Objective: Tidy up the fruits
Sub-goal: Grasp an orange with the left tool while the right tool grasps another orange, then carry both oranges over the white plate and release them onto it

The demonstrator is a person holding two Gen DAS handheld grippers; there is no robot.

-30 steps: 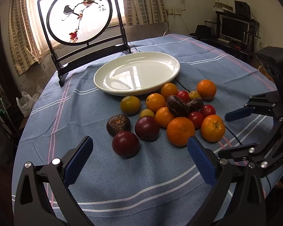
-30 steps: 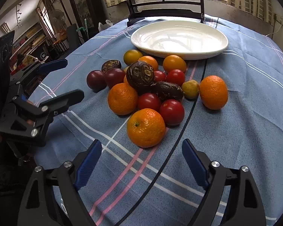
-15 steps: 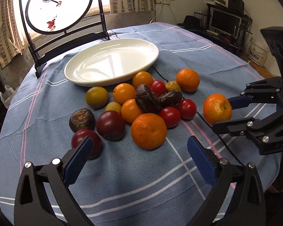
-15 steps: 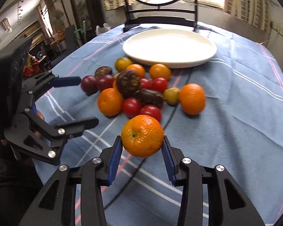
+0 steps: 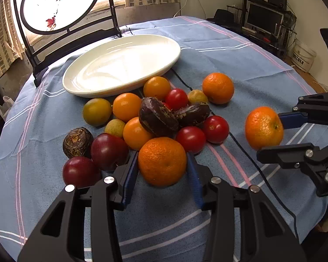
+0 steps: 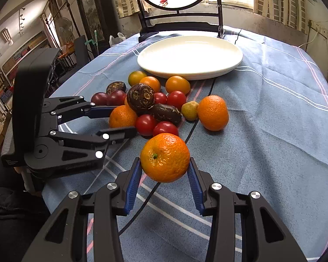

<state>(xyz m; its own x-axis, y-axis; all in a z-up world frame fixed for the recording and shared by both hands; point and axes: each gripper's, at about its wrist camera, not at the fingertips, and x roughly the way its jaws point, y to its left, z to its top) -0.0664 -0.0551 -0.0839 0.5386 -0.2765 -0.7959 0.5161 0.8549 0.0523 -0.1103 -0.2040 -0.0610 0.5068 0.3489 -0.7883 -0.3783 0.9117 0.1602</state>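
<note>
Blue-clothed table [image 5: 240, 50]: left gripper [image 5: 163, 163], jaws just closed, pinching a mandarin [image 5: 162, 161] at the near edge of the fruit pile [image 5: 155, 113]; right gripper [image 6: 165, 170] clamping a second mandarin [image 6: 165, 157] off the cloth; white plate [image 6: 190, 54] behind the pile.

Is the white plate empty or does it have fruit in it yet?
Empty. The white plate shows only bare glossy surface; all fruit lies outside it.

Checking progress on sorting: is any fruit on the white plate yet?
No, the white plate holds nothing; all the fruit lies on the tablecloth or sits between fingers.
</note>
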